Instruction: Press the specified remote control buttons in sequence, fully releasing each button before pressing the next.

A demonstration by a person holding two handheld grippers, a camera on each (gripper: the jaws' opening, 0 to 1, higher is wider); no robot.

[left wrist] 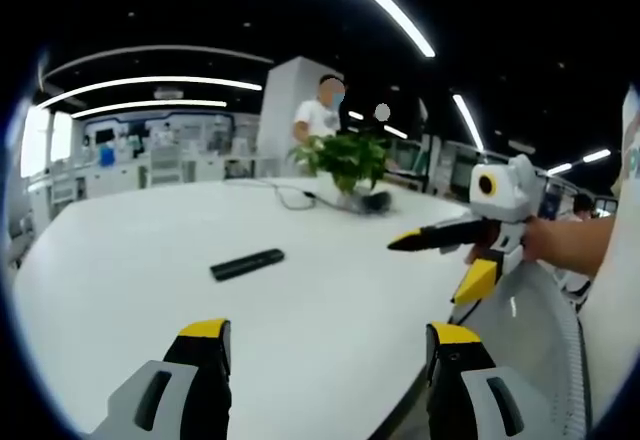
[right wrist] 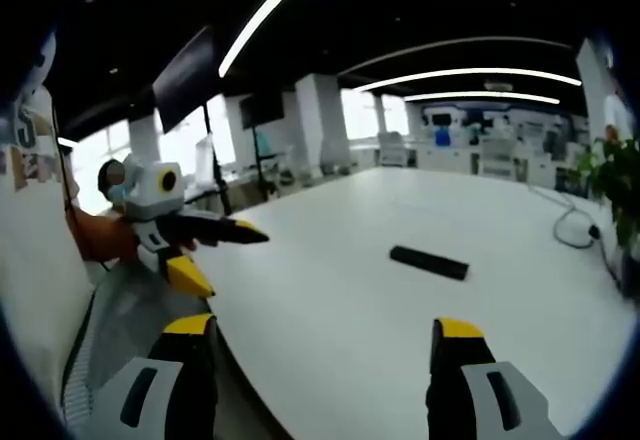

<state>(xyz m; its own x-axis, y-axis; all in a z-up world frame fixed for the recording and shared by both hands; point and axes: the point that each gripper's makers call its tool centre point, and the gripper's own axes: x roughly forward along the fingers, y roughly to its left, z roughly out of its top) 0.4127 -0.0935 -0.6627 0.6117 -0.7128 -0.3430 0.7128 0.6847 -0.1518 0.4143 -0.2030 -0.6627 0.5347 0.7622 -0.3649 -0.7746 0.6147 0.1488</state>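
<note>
You are in an open office under long curved ceiling light strips, working at a large white table [left wrist: 130, 260] with a rounded edge. On it lies one black remote control [left wrist: 247, 263], flat and well apart from both grippers, with bare tabletop all around it. Farther off stands one potted plant [left wrist: 345, 160], with one grey cable [left wrist: 285, 195] trailing just beside it. A person in a white shirt [left wrist: 318, 120] stands beyond the far edge.

Your left gripper [left wrist: 330, 355] has its jaws spread wide over the near table edge, holding nothing. Your right gripper [right wrist: 325, 355] is likewise spread and empty. In the left gripper view it [left wrist: 425, 260] hovers at the right edge of the table.
</note>
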